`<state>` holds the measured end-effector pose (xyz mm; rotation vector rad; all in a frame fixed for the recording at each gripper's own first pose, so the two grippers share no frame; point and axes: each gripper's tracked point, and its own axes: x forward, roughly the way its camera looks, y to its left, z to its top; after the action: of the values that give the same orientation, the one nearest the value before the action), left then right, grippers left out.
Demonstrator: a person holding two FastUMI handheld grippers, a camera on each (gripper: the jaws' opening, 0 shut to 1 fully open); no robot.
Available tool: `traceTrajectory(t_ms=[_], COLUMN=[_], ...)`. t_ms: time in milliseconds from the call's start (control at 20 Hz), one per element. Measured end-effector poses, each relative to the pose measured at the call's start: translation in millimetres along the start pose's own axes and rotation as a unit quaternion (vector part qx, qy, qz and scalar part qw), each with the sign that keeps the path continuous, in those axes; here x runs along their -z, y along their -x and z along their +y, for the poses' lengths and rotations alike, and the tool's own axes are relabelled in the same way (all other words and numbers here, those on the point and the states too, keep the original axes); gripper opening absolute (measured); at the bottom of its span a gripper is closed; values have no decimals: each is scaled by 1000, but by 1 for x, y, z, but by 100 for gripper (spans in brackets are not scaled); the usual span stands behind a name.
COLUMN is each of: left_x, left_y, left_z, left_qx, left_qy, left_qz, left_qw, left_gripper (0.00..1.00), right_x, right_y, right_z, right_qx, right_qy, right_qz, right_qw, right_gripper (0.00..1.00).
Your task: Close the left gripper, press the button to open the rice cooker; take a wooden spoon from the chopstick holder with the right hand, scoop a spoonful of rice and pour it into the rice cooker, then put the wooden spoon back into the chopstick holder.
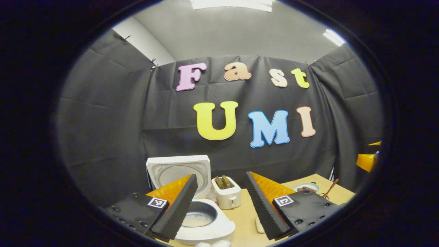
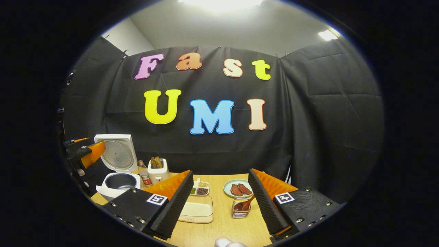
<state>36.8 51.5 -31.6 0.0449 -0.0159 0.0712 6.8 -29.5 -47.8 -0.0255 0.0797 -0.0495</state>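
White rice cooker seen w/ lid up, far left of worktop. Brown wooden spoon seen in wire chopstick holder, centre-front. Right gripper fingers wide, nothing held; left gripper likewise. Spoon grab judged next: fingers to be lowered round handle.

1. In the left gripper view, your left claw's finger is covering the near left side of the rice cooker, and the view's lower edge is cutting off the cooker's front.
2. The far plate there is looking too small for you to tell its contents.
3. In the right gripper view, your right claw's finger is hiding the left end of the rice tray.
4. The wooden spoon's bowl is sitting inside the chopstick holder, partly hidden.
5. The other claw is getting cut off at the left edge.
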Motion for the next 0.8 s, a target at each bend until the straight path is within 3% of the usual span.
traceTrajectory(t_ms=[100,400,800], left_x=[-1,-2,4], left_y=[7,18,24], left_z=[2,-10,-46], left_qx=[-2,3,12], left_qy=[2,13,6], left_qz=[0,-3,-6], left_qw=[1000,1000,1000], left_gripper=[95,99,99], right_x=[6,34,153], right_y=[1,2,-27], right_z=[-2,-21,-68], right_qx=[3,14,33], right_qy=[-3,-23,-83], right_qz=[3,18,103], right_qw=[1000,999,991], right_gripper=[98,98,99])
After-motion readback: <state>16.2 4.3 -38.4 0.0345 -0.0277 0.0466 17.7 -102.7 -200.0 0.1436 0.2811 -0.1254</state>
